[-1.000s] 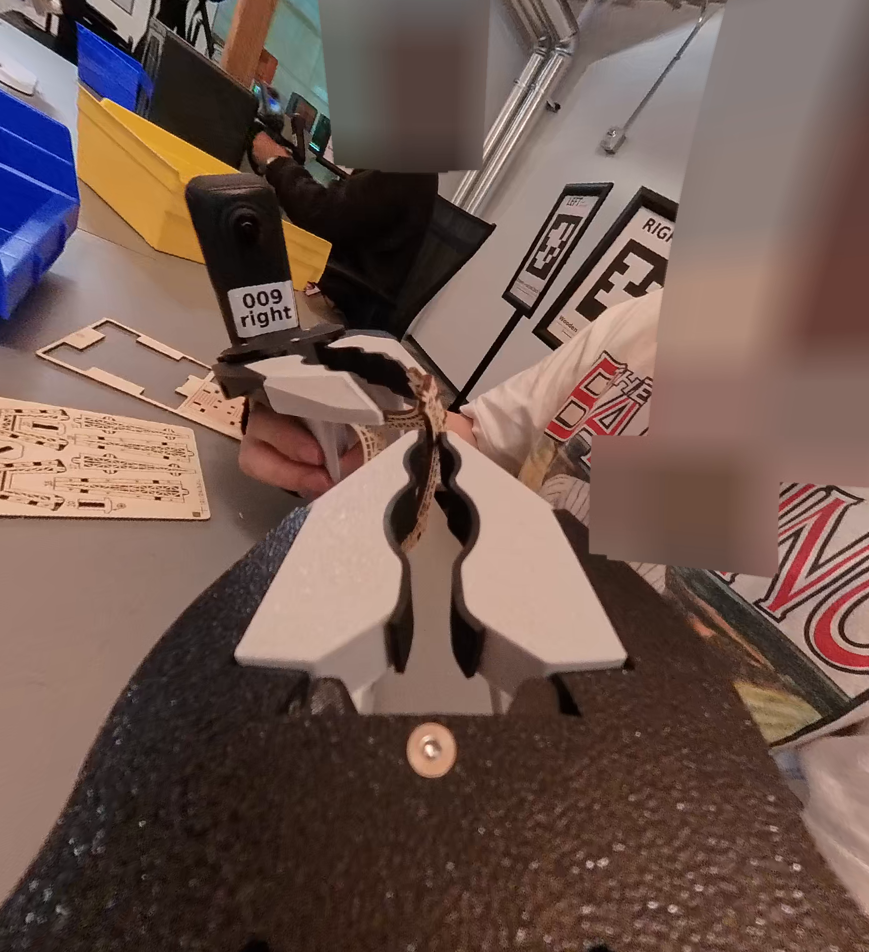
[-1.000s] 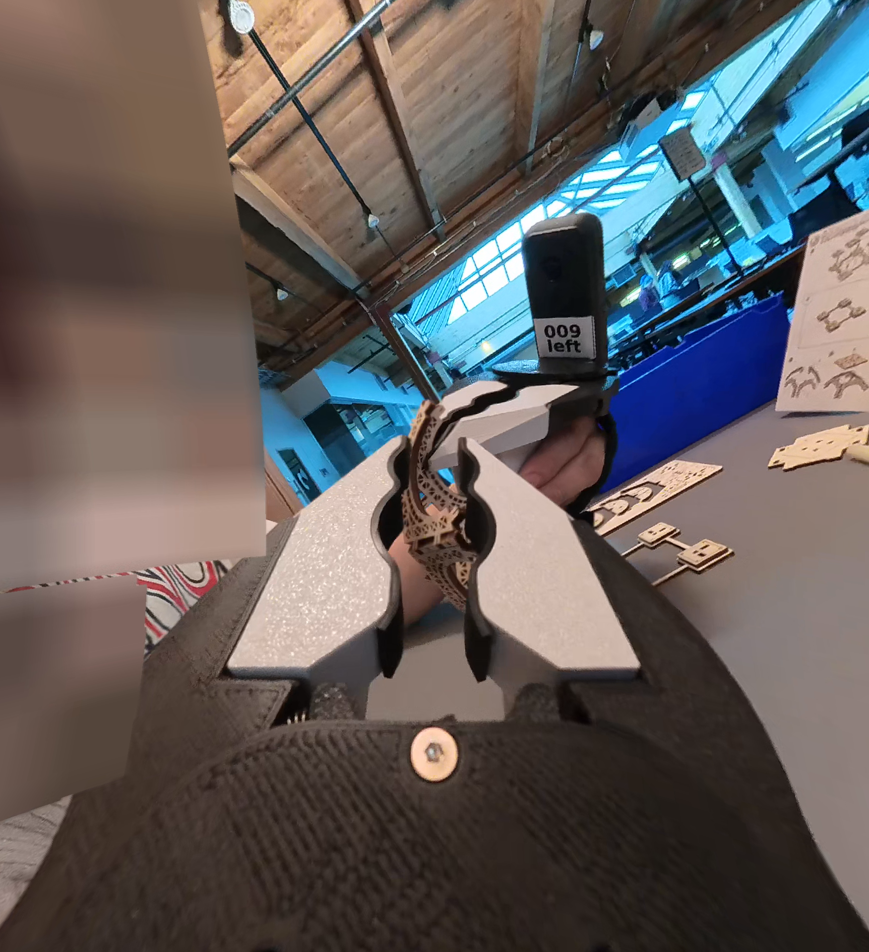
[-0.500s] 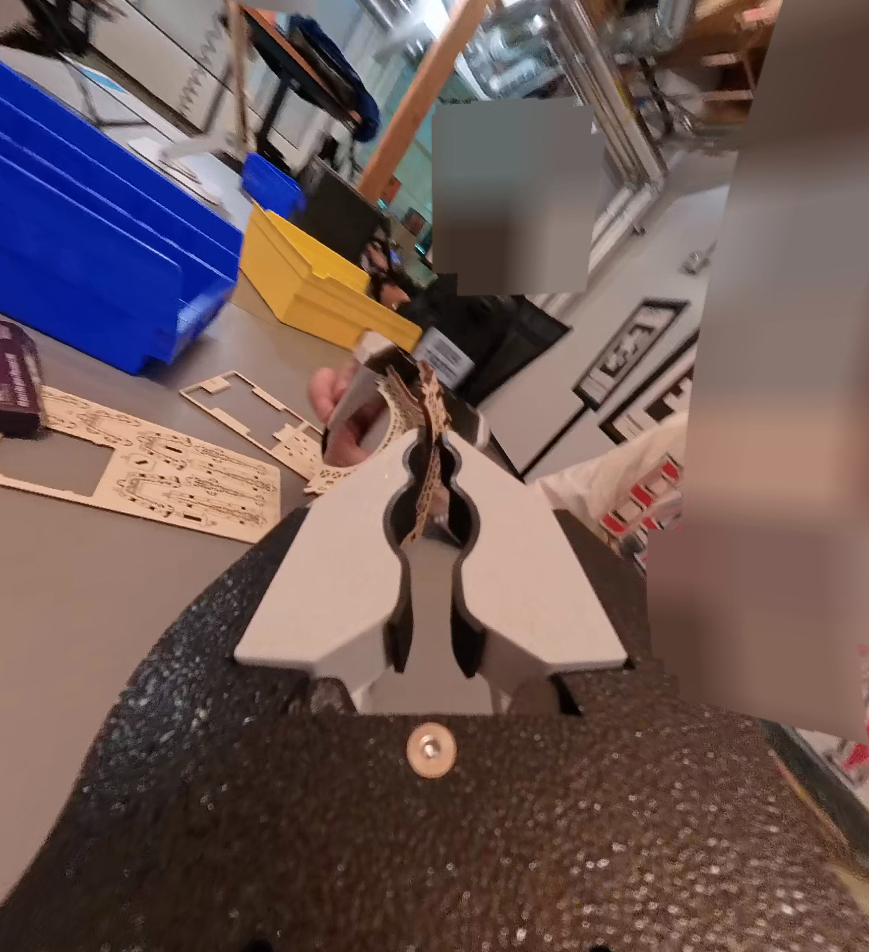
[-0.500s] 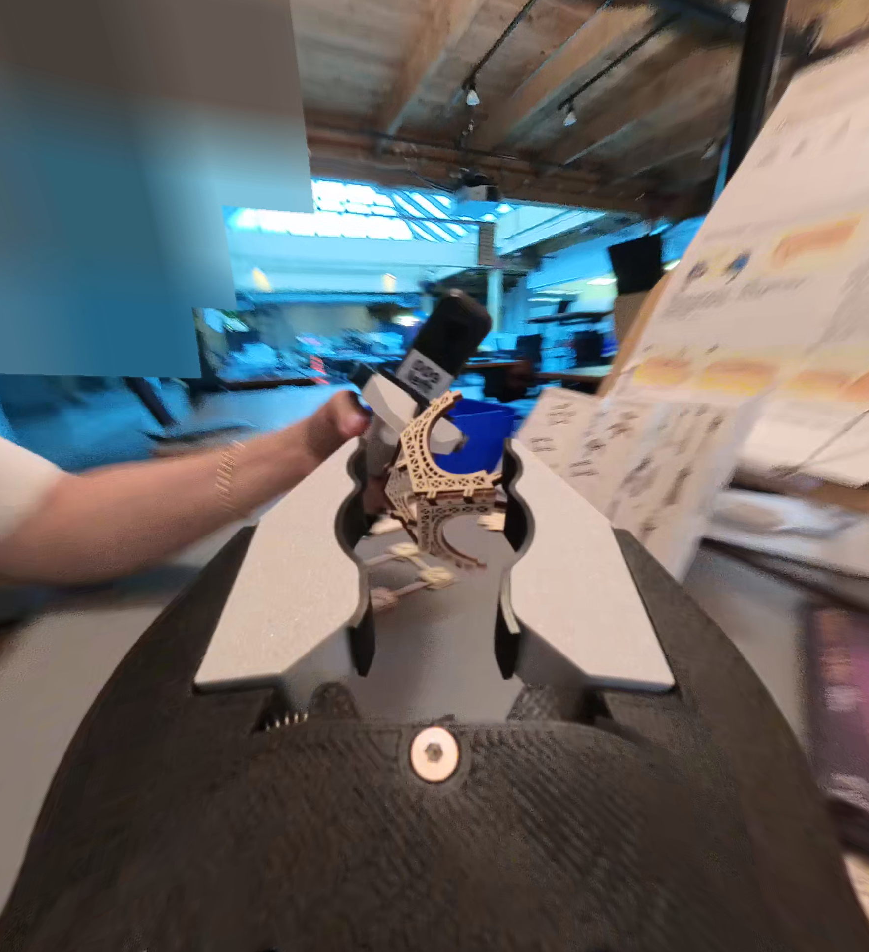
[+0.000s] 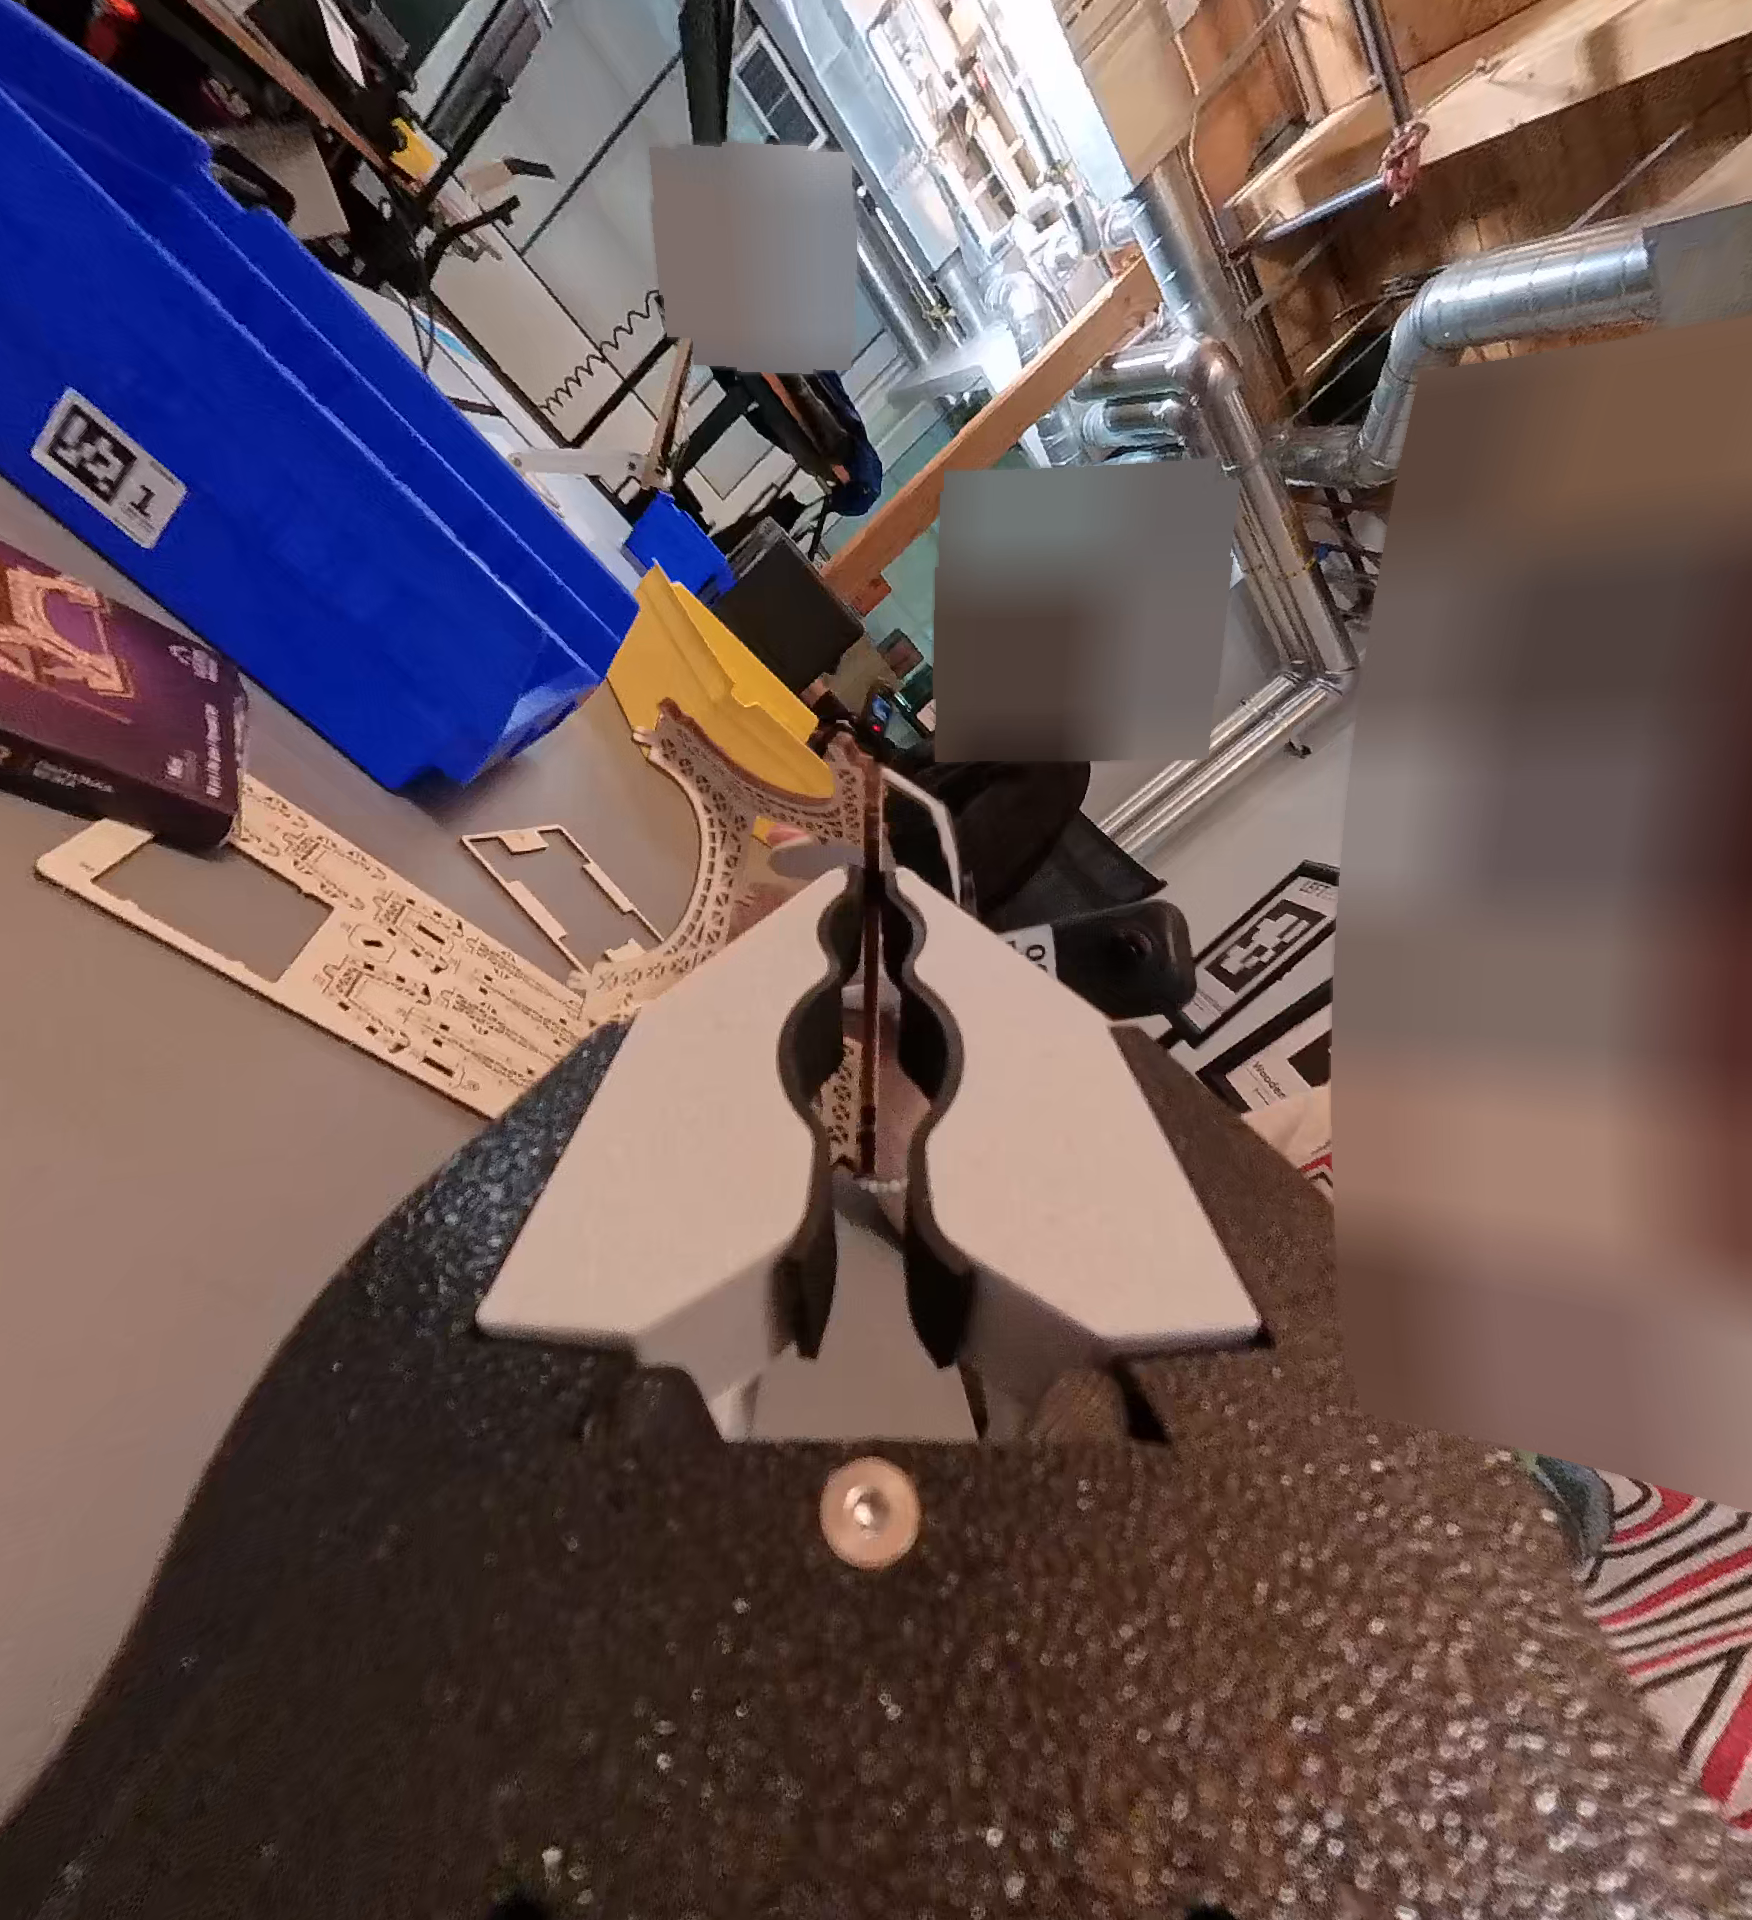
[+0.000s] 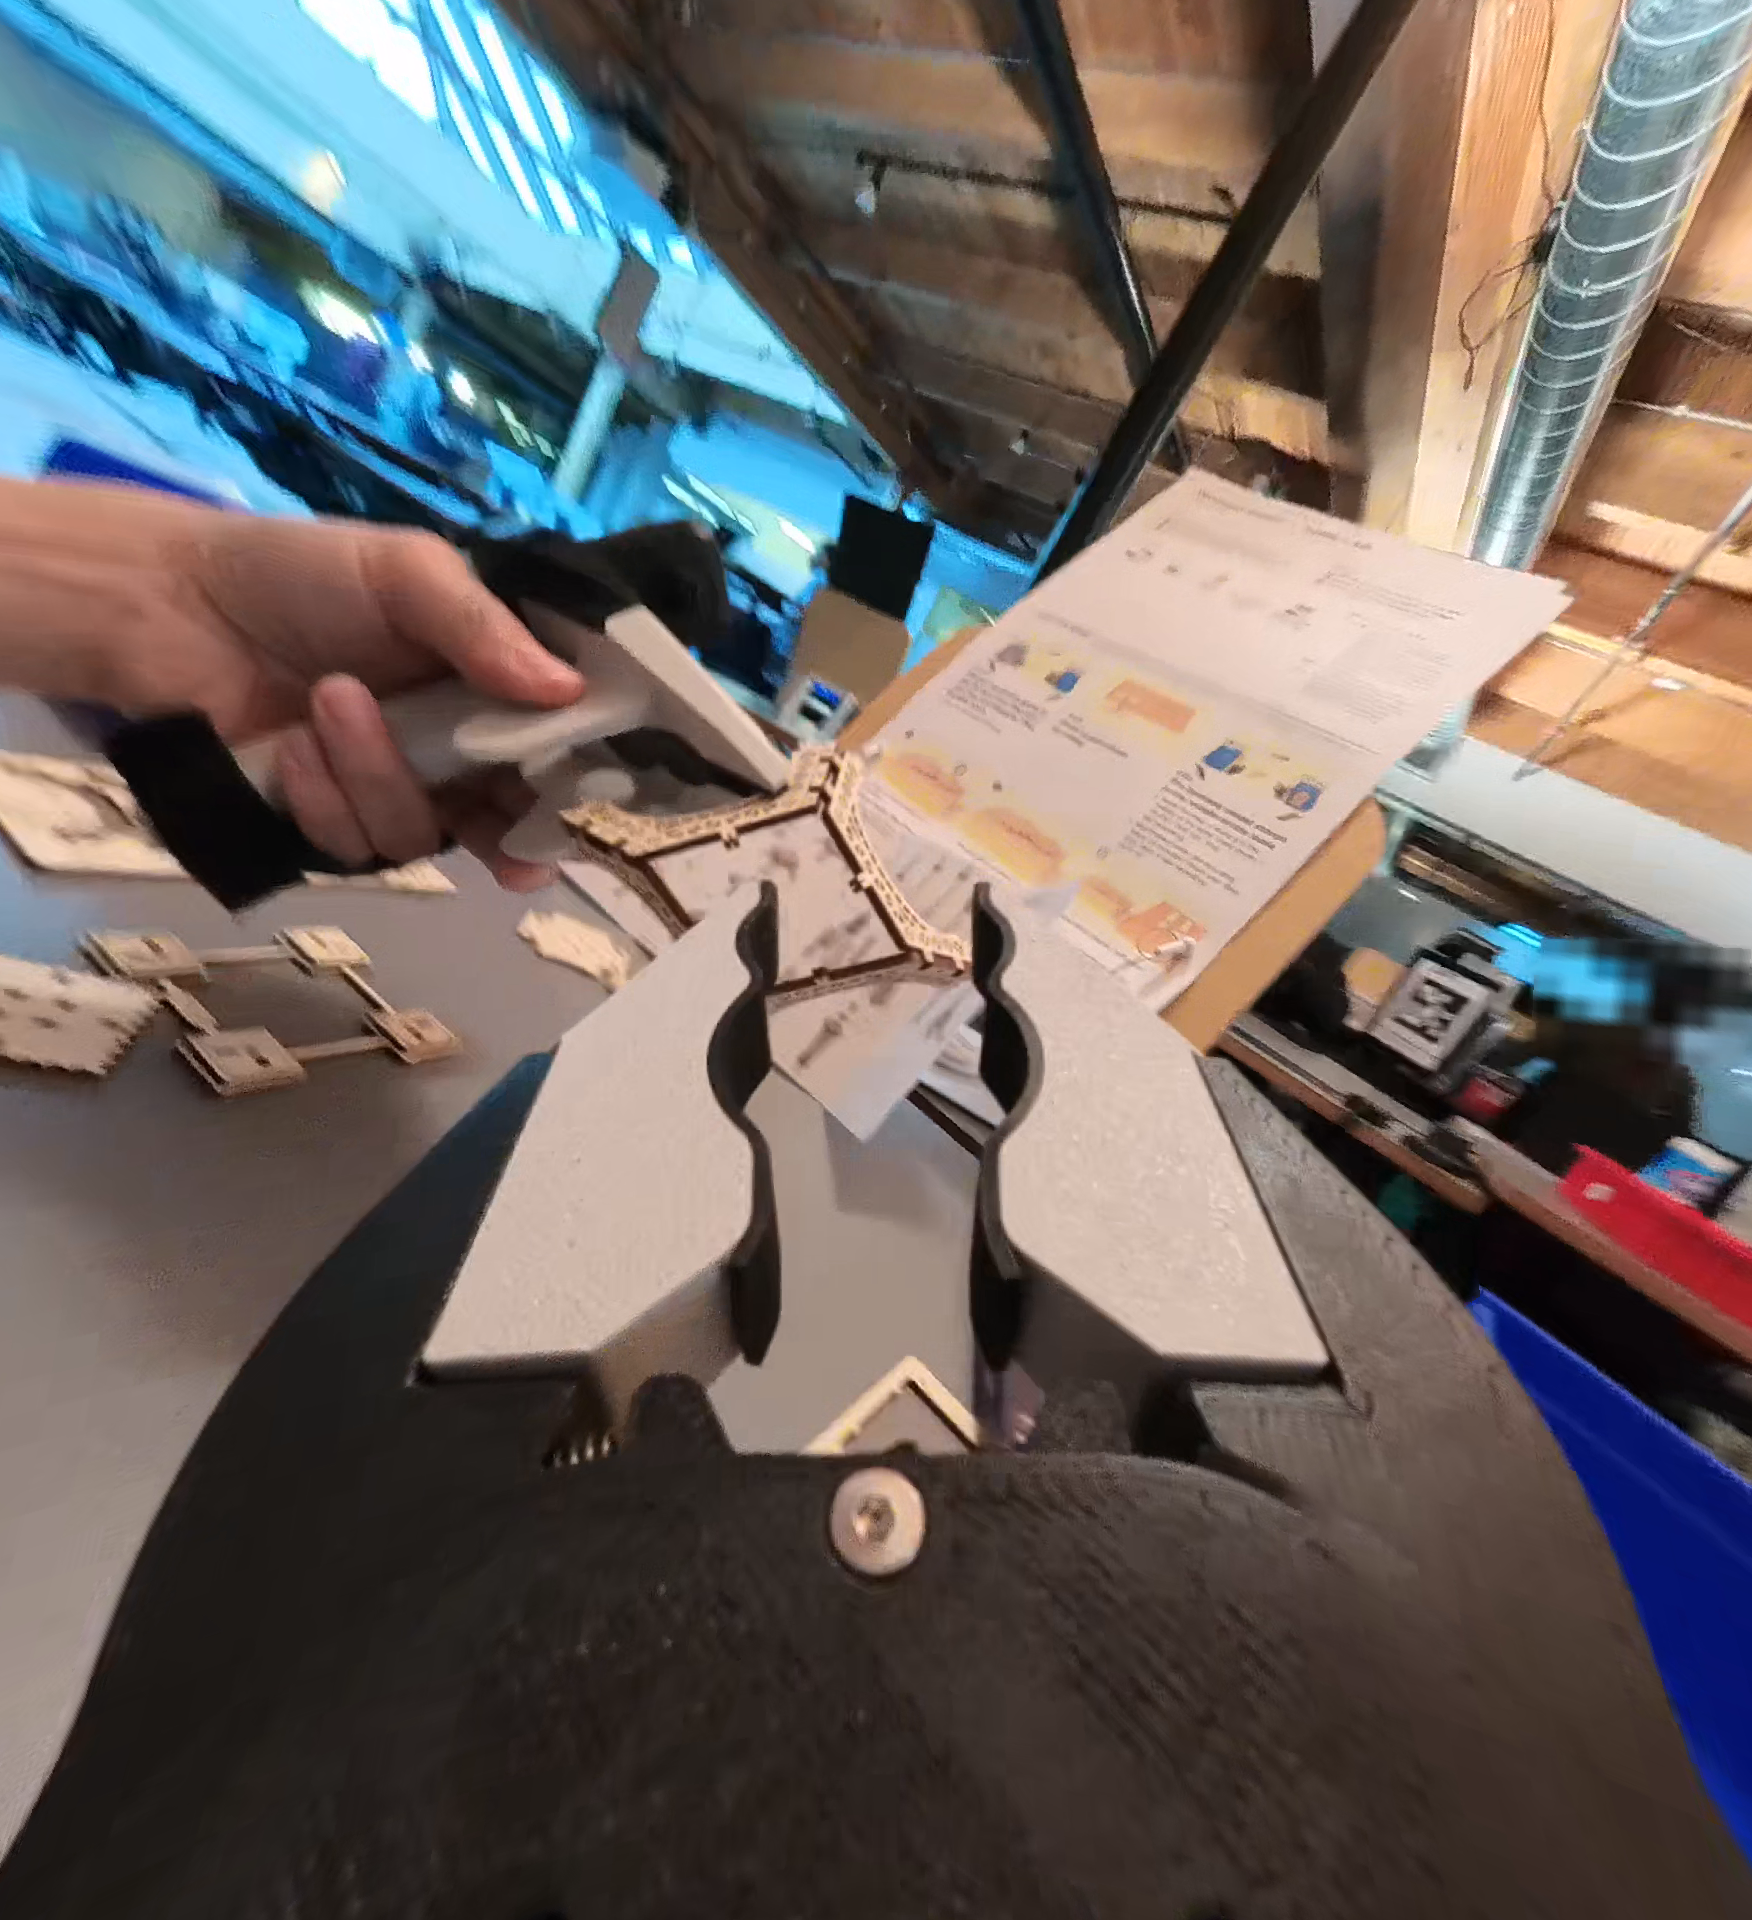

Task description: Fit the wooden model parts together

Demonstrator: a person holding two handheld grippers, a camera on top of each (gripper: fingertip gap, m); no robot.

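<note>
**Lattice tower section held by the left gripper, right gripper released**

On the grey table (image 5: pixel 103 1195) at far left of the left wrist view lies a purple box (image 5: pixel 72 686), resting on one end of a pale laser-cut sheet (image 5: pixel 332 935) with empty cut-outs. Behind them stand blue bins (image 5: pixel 259 436) and a yellow bin (image 5: pixel 716 675). At centre, the left gripper (image 5: pixel 870 904) is clamped on the wooden model part (image 5: pixel 716 852), a curved, lace-like tower section. Its thin edge runs straight down the narrow gap between the fingers, and its arched leg sweeps out to the left.

From the right wrist view, at left, loose square wooden frames (image 6: pixel 269 1003) lie on the table. A hand (image 6: pixel 332 675) grips the left gripper, which holds the same section above the table. Centre, the right gripper (image 6: pixel 872 935) is spread wide, holding nothing; the part sits just beyond its tips. To the right, an instruction sheet (image 6: pixel 1215 727) leans on brown card.

The part looks very light, stiff along its plane, and brittle across its filigree ribs. A hold on the solid border strips near a joint seems safest, pressing flat face to flat face; squeezing the open lattice or twisting could snap it.
</note>
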